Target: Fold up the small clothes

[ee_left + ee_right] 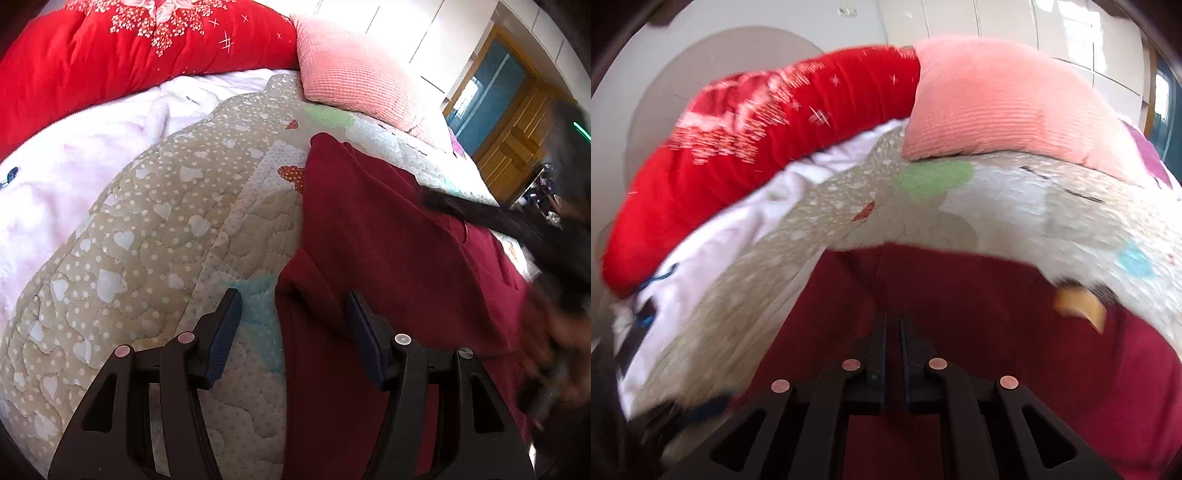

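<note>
A dark red garment [388,258] lies on the quilted bed cover [147,240]. My left gripper [291,299] is open, its fingers straddling the garment's left edge just above the cover. In the right wrist view the same red garment [960,288] fills the lower middle. My right gripper [894,317] has its jaws almost together with red cloth showing in the thin gap; the view is blurred, so a grip is not certain. A blurred dark shape at the right of the left wrist view [554,332] may be the right gripper and hand.
A red floral quilt [129,55] and a pink pillow [354,70] lie at the head of the bed. A white fluffy blanket [55,177] lies at the left. A wooden door [517,129] stands at the far right. A small orange tag [1078,302] shows near the garment.
</note>
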Available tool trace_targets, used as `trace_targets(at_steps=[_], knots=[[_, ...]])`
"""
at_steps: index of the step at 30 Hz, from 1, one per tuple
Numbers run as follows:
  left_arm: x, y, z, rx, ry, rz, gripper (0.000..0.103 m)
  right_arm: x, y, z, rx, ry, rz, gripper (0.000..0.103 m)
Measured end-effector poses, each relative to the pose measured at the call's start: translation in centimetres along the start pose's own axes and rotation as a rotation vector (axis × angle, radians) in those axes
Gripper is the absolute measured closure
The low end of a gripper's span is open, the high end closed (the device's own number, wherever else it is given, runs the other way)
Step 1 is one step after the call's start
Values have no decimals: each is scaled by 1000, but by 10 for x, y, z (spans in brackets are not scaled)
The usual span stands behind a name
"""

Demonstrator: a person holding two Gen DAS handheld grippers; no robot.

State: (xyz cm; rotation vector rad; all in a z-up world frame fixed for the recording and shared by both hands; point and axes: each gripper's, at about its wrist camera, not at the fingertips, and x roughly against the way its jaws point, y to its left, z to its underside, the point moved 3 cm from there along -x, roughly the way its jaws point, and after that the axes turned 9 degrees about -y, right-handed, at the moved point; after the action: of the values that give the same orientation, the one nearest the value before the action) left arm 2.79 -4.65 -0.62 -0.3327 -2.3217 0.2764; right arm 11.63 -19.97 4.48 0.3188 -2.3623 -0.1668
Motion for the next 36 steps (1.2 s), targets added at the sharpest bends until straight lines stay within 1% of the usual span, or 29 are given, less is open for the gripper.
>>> trace_targets(at_steps=[1,2,3,4,5,6,9,10,11,12,13,15,17,19,22,24,27,29,31,32,33,34,36], knots=[[1,-1,-1,-7,3,-5,44,20,-6,9,6,-4,17,92],[4,-3,-2,-22,5,-18,44,30,-8,15,11,-7,37,85],[8,-5,-4,-36,-2,-32,44,52,-19,28,14,-18,67,78],[14,-7,-7,-49,-19,-45,44,68,-27,38,12,-30,91,74],[20,-10,-9,-57,-39,-50,44,83,-38,47,5,-41,126,69],[25,-13,-11,-58,-51,-50,44,100,-53,60,-8,-48,180,66],[33,-28,-13,-64,-50,-20,44,127,-87,93,-24,-21,302,64],[32,-35,-13,-74,-45,-12,44,128,-97,103,-27,6,339,64],[32,-43,-13,-86,-41,-9,44,125,-111,120,-47,63,367,64],[31,-50,-11,-98,-35,-4,44,127,-116,126,-73,59,341,64],[31,-57,-10,-108,-31,4,44,134,-118,127,-95,31,318,64],[32,-75,-9,-130,-28,32,44,155,-123,126,-139,18,279,64],[31,-89,-8,-143,-31,52,44,172,-126,119,-172,-30,277,64],[29,-108,-4,-154,-20,84,44,188,-135,111,-184,-72,317,64],[26,-135,3,-189,-4,135,44,209,-157,106,-246,-107,378,64],[22,-154,9,-221,8,158,44,226,-181,112,-341,-132,416,57],[12,-176,17,-250,35,187,44,240,-220,125,-483,-128,445,57],[6,-187,23,-265,52,198,44,249,-245,128,-568,-135,458,56],[0,-194,27,-271,69,204,44,254,-259,124,-609,-149,468,55],[-2,-196,30,-272,77,205,44,254,-265,119,-623,-153,472,49],[-4,-198,33,-272,85,205,44,251,-273,113,-636,-148,471,37],[-6,-198,35,-273,92,204,44,248,-278,111,-645,-141,470,33],[-7,-199,38,-278,99,198,44,233,-294,103,-697,-116,467,33]])
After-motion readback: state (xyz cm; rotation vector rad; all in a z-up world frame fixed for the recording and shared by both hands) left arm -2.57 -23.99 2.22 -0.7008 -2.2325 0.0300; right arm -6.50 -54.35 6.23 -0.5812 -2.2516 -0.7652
